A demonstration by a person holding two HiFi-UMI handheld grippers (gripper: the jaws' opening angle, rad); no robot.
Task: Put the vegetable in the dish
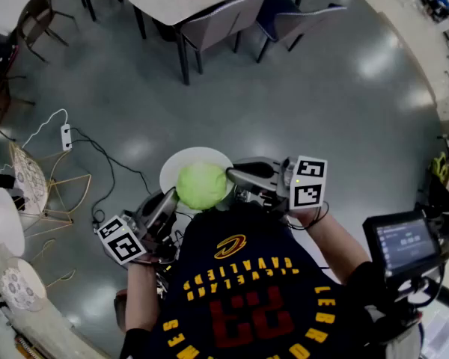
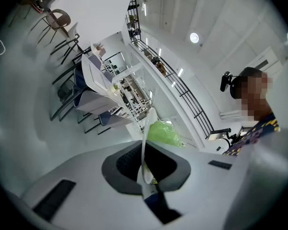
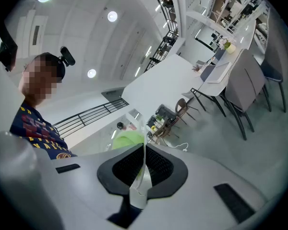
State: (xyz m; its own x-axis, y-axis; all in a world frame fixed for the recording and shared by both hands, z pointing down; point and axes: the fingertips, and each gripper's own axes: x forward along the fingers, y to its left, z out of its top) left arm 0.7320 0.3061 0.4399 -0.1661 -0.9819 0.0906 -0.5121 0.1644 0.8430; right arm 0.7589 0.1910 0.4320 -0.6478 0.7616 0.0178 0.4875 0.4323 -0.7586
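My left hand-held gripper [image 1: 167, 203] and right hand-held gripper [image 1: 238, 176] each clamp the rim of the round white plate [image 1: 198, 155]. The pale green round cabbage [image 1: 202, 186] sits on it. I judge placement done; next, a level set-down.

You are holding the left grey two-jaw gripper [image 1: 167, 202] low on the near left, close against your chest, with its jaws angling up and to the right. In the left gripper view, this gripper [image 2: 144, 163] is pinching the thin rim of the white round dish [image 1: 181, 163] between its dark pads. You are holding the right grey two-jaw gripper [image 1: 236, 176] on the near right, pointing left, and in its own view it [image 3: 143, 169] is likewise clamping that rim edge-on. Your bare left forearm [image 1: 137, 305] and right forearm [image 1: 341, 251] are reaching forward, each gripper's black-and-white marker cube [image 1: 308, 182] sitting just above your hand.
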